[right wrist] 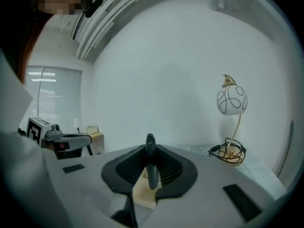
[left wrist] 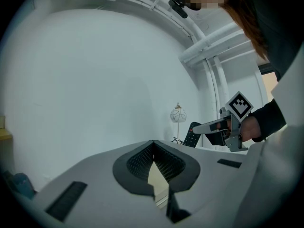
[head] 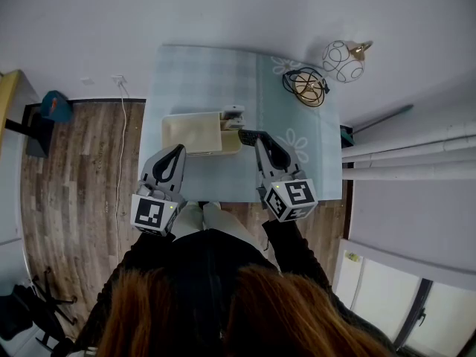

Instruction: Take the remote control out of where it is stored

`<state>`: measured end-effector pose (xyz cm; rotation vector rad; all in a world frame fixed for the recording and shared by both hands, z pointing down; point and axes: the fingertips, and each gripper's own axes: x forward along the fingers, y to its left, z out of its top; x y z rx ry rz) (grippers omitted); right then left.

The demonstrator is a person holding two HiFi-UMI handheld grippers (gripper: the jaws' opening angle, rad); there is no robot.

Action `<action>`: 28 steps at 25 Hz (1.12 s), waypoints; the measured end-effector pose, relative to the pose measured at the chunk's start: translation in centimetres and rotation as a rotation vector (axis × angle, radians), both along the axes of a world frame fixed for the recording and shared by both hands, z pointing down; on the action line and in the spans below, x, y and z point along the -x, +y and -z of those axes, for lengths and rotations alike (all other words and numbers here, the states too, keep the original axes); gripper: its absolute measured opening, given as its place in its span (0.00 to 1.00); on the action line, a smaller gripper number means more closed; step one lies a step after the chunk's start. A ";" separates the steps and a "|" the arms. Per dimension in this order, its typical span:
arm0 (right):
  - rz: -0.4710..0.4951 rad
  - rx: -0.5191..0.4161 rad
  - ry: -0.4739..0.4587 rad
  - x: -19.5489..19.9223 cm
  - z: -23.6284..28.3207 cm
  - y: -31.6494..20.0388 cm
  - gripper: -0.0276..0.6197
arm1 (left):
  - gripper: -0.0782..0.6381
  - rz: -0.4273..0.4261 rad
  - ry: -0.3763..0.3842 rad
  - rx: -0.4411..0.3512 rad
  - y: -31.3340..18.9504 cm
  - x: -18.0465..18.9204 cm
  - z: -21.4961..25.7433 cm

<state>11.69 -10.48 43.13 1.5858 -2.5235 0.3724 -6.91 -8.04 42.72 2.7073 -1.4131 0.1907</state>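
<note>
Two tongs meet over a table (head: 201,80): the right tongs (head: 257,141) clamp a black remote control (head: 247,134) edge-on by the cream box (head: 193,132). The left tongs (head: 179,149) sit closed at the box's near edge.

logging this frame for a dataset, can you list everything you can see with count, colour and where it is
table: one, pale blue cloth, middle of the head view
box: one, cream, on the table's near side
remote control: one, black, by the box's right end, clamped in the right gripper
lamp: one, white globe with black lines, black wire base, table's far right corner
small object: one, white, behind the box, too small to identify
floor: wood planks, left of the table
left gripper: one, grey, jaws together, at the box's near left corner
right gripper: one, grey, shut on the remote control
</note>
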 end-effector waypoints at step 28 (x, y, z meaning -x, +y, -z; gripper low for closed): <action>0.382 0.542 0.036 0.4 -11.7 7.4 0.15 | 0.12 0.014 0.010 -0.022 0.3 0.1 0.2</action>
